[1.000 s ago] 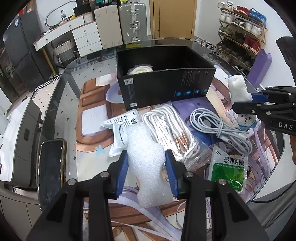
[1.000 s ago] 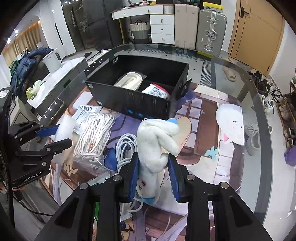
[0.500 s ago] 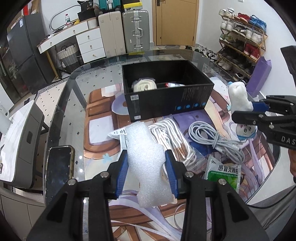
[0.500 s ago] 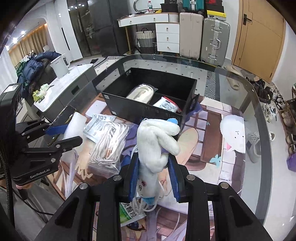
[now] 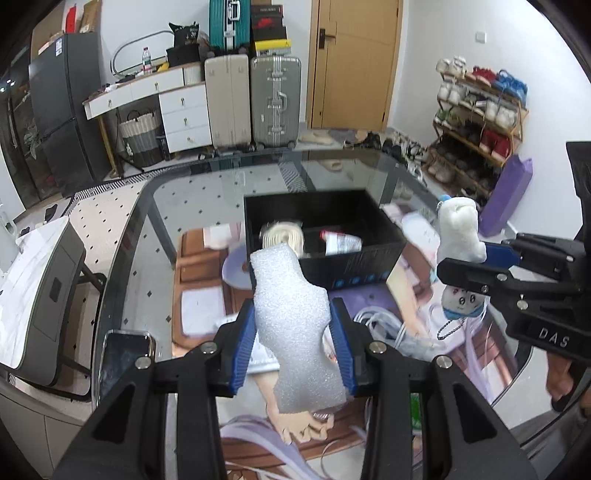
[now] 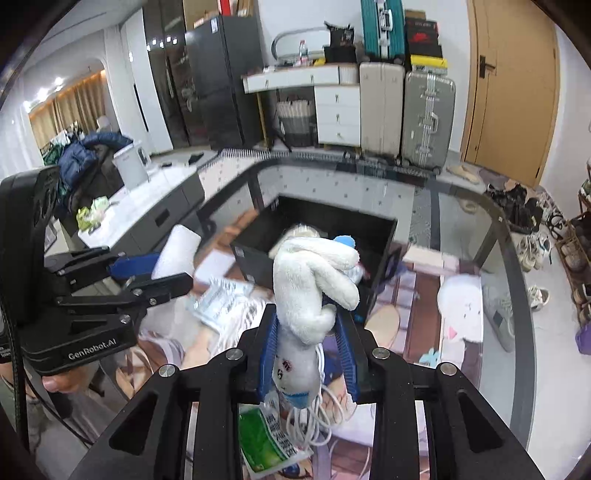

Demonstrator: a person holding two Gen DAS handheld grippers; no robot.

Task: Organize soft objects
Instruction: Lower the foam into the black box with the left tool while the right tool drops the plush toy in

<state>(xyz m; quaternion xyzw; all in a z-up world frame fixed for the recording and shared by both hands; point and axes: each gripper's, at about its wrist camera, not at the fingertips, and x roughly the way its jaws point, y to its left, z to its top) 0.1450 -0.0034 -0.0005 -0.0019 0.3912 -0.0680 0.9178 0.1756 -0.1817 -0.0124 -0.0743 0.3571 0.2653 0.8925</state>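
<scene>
Gripping a white foam piece (image 5: 295, 325) between its blue pads, the left gripper (image 5: 293, 352) is holding it in the air above the glass table (image 5: 140, 236), short of the black box (image 5: 354, 275). The right gripper (image 6: 308, 350) is squeezing a white plush toy (image 6: 310, 291) around its middle, also above the tabletop. Inside the box a coiled white bundle (image 5: 282, 234), possibly cable, is lying beside a red-and-white packet (image 5: 341, 242). A green sachet (image 6: 266, 443) is lying on the table below the toy.

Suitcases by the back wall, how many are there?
3: a beige suitcase and a silver suitcase standing on the floor, and a teal suitcase perched above them. Others may be hidden.
</scene>
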